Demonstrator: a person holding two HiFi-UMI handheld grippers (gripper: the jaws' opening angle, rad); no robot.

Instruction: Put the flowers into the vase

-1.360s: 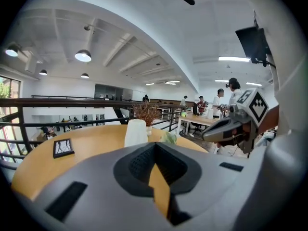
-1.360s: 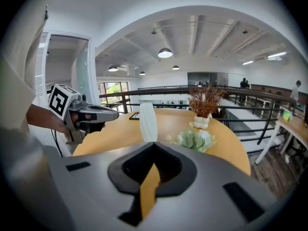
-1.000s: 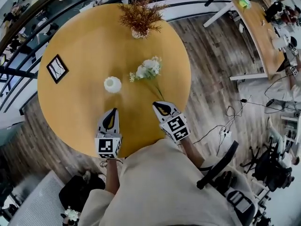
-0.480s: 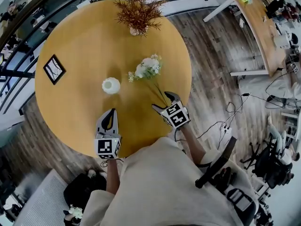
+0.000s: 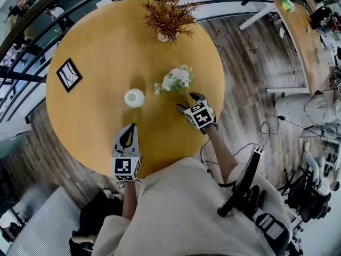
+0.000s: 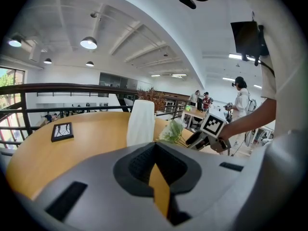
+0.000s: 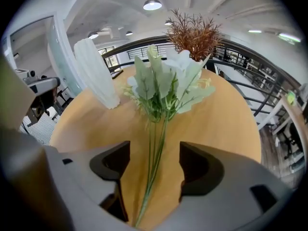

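Right gripper view looks straight down my right gripper (image 7: 155,170). Its jaws stand wide and are closing. The thin green stems of the flowers (image 7: 166,81) run up between them, and neither pad is touching a stem. The stems lie flat on the yellow bench (image 7: 226,124), with the white blooms and pale leaves fanned out toward the top of the frame. At the upper left of that frame stands the white ribbed vase (image 7: 96,73), upright and apart from the flowers. A rust-brown dried plant (image 7: 192,32) stands behind the blooms at the top centre.

In the head view my right gripper (image 5: 189,102) sits right of centre and is tipped down over the stem ends. The flowers (image 5: 176,80) lie on the bench just above it, not in the vase. The vase (image 5: 134,97) is to their left and not touching them. From above I see only its white top, so I cannot tell what is inside. My left gripper (image 5: 127,135) rests below the vase, near the lower edge of the bench (image 5: 96,41). Its jaws are pressed together with nothing between them, and the left gripper view shows the same.

At the top of the frame the dried plant (image 5: 170,16) stands in a small pale pot (image 5: 164,36). A dark picture frame (image 5: 69,74) lies flat at the left.
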